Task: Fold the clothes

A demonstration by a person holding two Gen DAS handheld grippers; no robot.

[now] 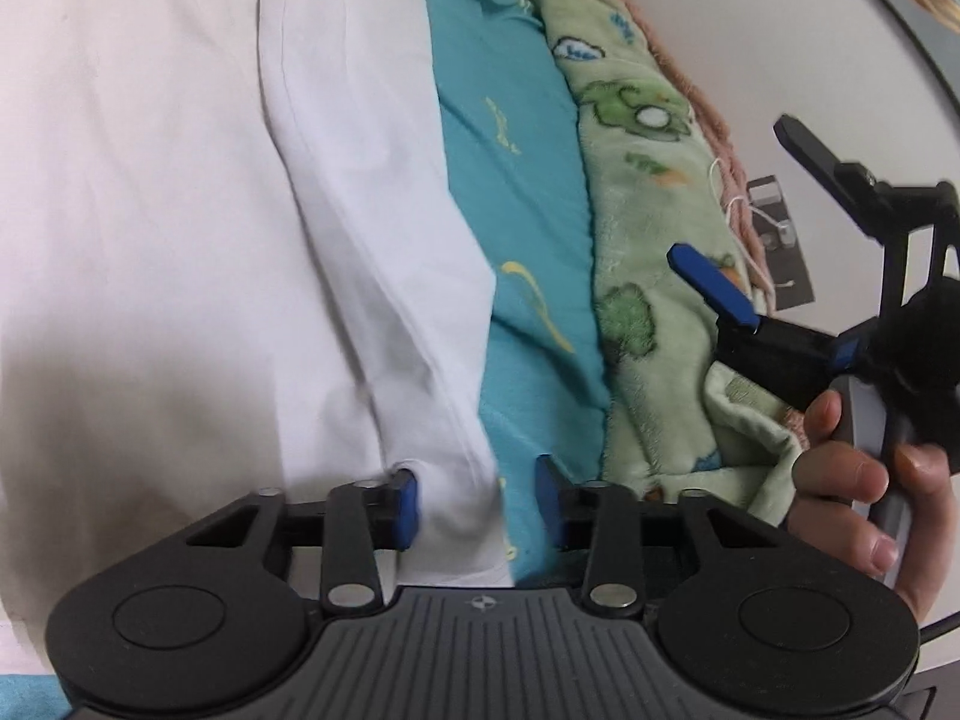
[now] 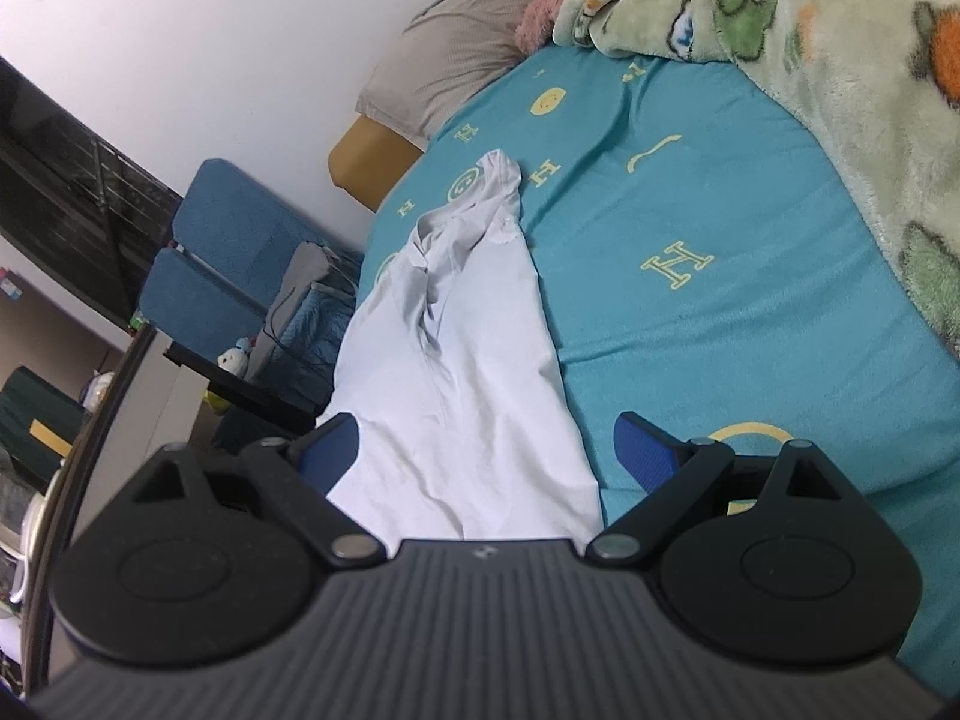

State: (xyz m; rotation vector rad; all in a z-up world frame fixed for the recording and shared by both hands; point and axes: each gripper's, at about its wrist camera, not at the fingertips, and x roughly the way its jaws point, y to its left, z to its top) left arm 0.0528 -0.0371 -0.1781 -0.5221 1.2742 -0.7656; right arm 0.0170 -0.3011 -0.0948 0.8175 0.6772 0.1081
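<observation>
White shirt [image 2: 462, 372] on teal bed [image 2: 720, 312]; only left view shows hand [image 1: 864, 498] gripping right claw [image 1: 729, 189], wide. Left claw [image 1: 477, 510] narrower, straddling hem.

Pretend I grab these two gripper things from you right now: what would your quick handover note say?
Left gripper: open, its fingers straddling an edge of the white garment, not pinching it.
Right gripper: open wide, above the garment, holding nothing.
The garment lies spread and rumpled on the turquoise bedsheet, one end bunched towards the pillow; the green fleece blanket is heaped alongside.
Done: no tidy fold shows yet.
Left: grip the edges, smooth the garment, fold it.
</observation>
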